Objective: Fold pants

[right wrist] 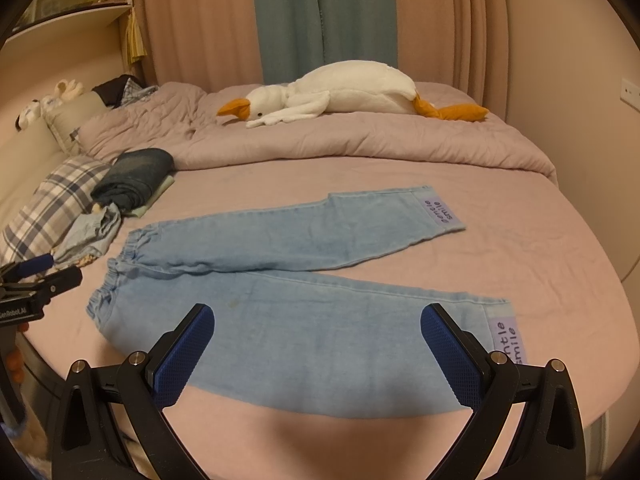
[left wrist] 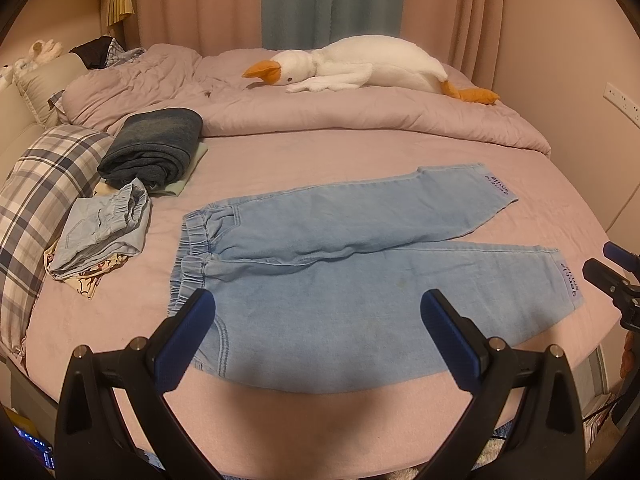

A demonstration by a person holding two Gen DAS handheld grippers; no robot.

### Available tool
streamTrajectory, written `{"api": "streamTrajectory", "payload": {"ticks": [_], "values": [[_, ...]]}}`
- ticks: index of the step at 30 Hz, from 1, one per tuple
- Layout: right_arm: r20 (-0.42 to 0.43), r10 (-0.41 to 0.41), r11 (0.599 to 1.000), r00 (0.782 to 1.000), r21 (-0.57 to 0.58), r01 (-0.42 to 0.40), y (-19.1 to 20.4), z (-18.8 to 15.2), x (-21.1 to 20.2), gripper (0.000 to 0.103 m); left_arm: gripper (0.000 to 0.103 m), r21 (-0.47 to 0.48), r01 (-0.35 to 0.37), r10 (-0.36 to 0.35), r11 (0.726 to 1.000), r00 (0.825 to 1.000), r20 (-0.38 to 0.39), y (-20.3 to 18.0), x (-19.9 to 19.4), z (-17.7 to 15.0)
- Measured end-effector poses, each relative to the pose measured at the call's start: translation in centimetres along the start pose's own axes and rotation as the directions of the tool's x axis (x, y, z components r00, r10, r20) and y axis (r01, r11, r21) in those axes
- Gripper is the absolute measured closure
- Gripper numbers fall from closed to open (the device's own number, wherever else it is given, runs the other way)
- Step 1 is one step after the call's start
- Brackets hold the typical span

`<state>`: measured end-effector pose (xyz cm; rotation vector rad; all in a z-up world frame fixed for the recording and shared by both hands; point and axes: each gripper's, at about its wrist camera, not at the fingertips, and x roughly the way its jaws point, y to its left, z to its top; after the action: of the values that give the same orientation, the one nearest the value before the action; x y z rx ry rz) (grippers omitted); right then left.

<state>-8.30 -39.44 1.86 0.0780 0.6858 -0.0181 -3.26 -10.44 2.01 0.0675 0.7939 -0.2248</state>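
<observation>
- Pants (left wrist: 340,264): light blue denim, spread flat and unfolded on the pink bed sheet (left wrist: 312,152), elastic waistband (left wrist: 192,252) toward the left, both legs running right and parted in a narrow V.
- Each hem carries a lilac label (right wrist: 440,210) printed "gentle smile"; the near leg's label (right wrist: 506,338) sits just beside the right gripper's right finger.
- Left gripper (left wrist: 318,332): jaws spread wide, nothing between them, hovering over the near waist and seat area of the pants.
- Right gripper (right wrist: 318,344): jaws likewise spread wide and empty, positioned over the near leg.
- Stack of folded clothes (left wrist: 154,148), dark denim on top, lies left of the pants, apart from them; a crumpled light blue garment (left wrist: 104,232) sits in front of it.
- Plaid pillow (left wrist: 44,196) lies at the far left edge.
- Plush goose (left wrist: 360,66) rests on the bunched duvet (left wrist: 320,112) at the far side of the bed.
</observation>
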Motion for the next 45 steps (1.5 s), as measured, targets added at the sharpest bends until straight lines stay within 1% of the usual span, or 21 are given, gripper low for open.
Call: {"api": "streamTrajectory", "payload": {"ticks": [4, 6, 7, 9, 11, 13, 14, 15, 17, 18, 19, 20, 21, 24, 27, 29, 30, 34, 36, 39, 45], "values": [[-0.006, 0.009, 1.000, 1.000, 0.004, -0.009, 0.0, -0.1, 0.1, 0.001, 0.000, -0.038, 0.022, -0.022, 0.999, 1.000, 0.001, 0.7, 0.2, -0.3], [0.002, 0.017, 1.000, 1.000, -0.006, -0.016, 0.1, -0.2, 0.3, 0.001, 0.000, -0.093, 0.043, -0.043, 0.995, 0.999, -0.001, 1.9, 0.7, -0.7], [0.021, 0.015, 1.000, 1.000, -0.025, -0.015, 0.2, -0.2, 0.4, 0.001, 0.000, -0.132, 0.050, -0.051, 0.990, 0.999, -0.008, 2.7, 1.0, -1.0], [0.025, 0.035, 0.998, 0.999, -0.054, -0.034, 1.0, -0.4, 1.2, 0.001, 0.000, -0.201, 0.055, -0.061, 0.978, 0.998, -0.025, 4.3, 1.8, -1.8], [0.037, 0.058, 0.994, 0.998, -0.096, -0.055, 2.4, -0.7, 2.1, 0.001, 0.000, -0.263, 0.038, -0.055, 0.964, 0.997, -0.057, 6.0, 2.7, -2.7], [0.013, 0.073, 0.987, 0.997, -0.146, -0.071, 4.4, -1.3, 3.6, 0.001, 0.000, -0.318, -0.009, -0.023, 0.948, 0.995, -0.097, 7.9, 3.8, -3.7], [0.001, 0.084, 0.983, 0.996, -0.163, -0.082, 5.5, -1.6, 4.2, 0.001, 0.000, -0.348, -0.033, -0.008, 0.937, 0.993, -0.116, 8.9, 4.2, -4.3], [-0.026, 0.076, 0.975, 0.997, -0.205, -0.080, 6.7, -2.2, 5.2, 0.001, 0.000, -0.383, -0.040, -0.011, 0.923, 0.992, -0.129, 9.9, 4.6, -4.8], [-0.080, 0.072, 0.958, 0.994, -0.273, -0.092, 8.7, -3.3, 6.9, 0.001, 0.000, -0.442, -0.027, -0.035, 0.897, 0.991, -0.132, 11.6, 5.0, -5.8], [-0.116, 0.073, 0.945, 0.991, -0.308, -0.106, 9.8, -3.9, 8.0, 0.001, 0.001, -0.485, -0.016, -0.054, 0.874, 0.990, -0.130, 12.7, 5.3, -6.6], [-0.148, 0.083, 0.933, 0.986, -0.337, -0.129, 10.8, -4.6, 8.9, 0.001, 0.001, -0.511, -0.010, -0.063, 0.860, 0.990, -0.126, 13.4, 5.6, -7.1], [-0.205, 0.100, 0.925, 0.974, -0.341, -0.167, 11.1, -5.5, 9.4, 0.001, 0.001, -0.530, -0.011, -0.066, 0.848, 0.990, -0.126, 13.8, 5.8, -7.4], [-0.219, 0.112, 0.911, 0.969, -0.367, -0.189, 12.3, -6.0, 10.3, 0.001, 0.001, -0.556, -0.018, -0.066, 0.831, 0.989, -0.130, 14.5, 6.1, -7.9], [-0.255, 0.143, 0.879, 0.956, -0.412, -0.242, 14.3, -7.2, 11.6, 0.001, 0.001, -0.603, -0.008, -0.082, 0.798, 0.989, -0.121, 15.8, 7.0, -8.9], [-0.263, 0.198, 0.828, 0.944, -0.471, -0.305, 16.9, -8.2, 12.5, 0.001, 0.002, -0.633, 0.009, -0.101, 0.774, 0.989, -0.109, 16.7, 7.8, -9.6], [-0.265, 0.213, 0.795, 0.941, -0.512, -0.324, 18.3, -9.0, 12.6, 0.001, 0.002, -0.638, 0.014, -0.109, 0.770, 0.988, -0.110, 16.9, 8.2, -9.8], [-0.259, 0.206, 0.775, 0.944, -0.545, -0.319, 19.1, -9.3, 12.9, 0.001, 0.002, -0.640, 0.017, -0.114, 0.768, 0.987, -0.110, 16.9, 8.5, -9.8], [-0.243, 0.179, 0.738, 0.953, -0.607, -0.293, 21.0, -10.3, 13.5, 0.001, 0.004, -0.641, 0.015, -0.125, 0.767, 0.984, -0.127, 17.1, 9.9, -10.2], [-0.232, 0.182, 0.739, 0.956, -0.609, -0.288, 21.5, -10.2, 13.8, 0.001, 0.004, -0.639, 0.013, -0.124, 0.769, 0.984, -0.129, 17.1, 10.5, -10.3], [-0.218, 0.184, 0.761, 0.959, -0.586, -0.279, 22.2, -9.3, 14.5, 0.001, 0.004, -0.619, 0.010, -0.105, 0.785, 0.988, -0.116, 17.1, 11.1, -9.6], [-0.176, 0.186, 0.776, 0.967, -0.577, -0.254, 23.2, -8.8, 14.8, 0.001, 0.004, -0.623, 0.002, -0.095, 0.782, 0.989, -0.116, 17.4, 13.0, -8.2]]}}
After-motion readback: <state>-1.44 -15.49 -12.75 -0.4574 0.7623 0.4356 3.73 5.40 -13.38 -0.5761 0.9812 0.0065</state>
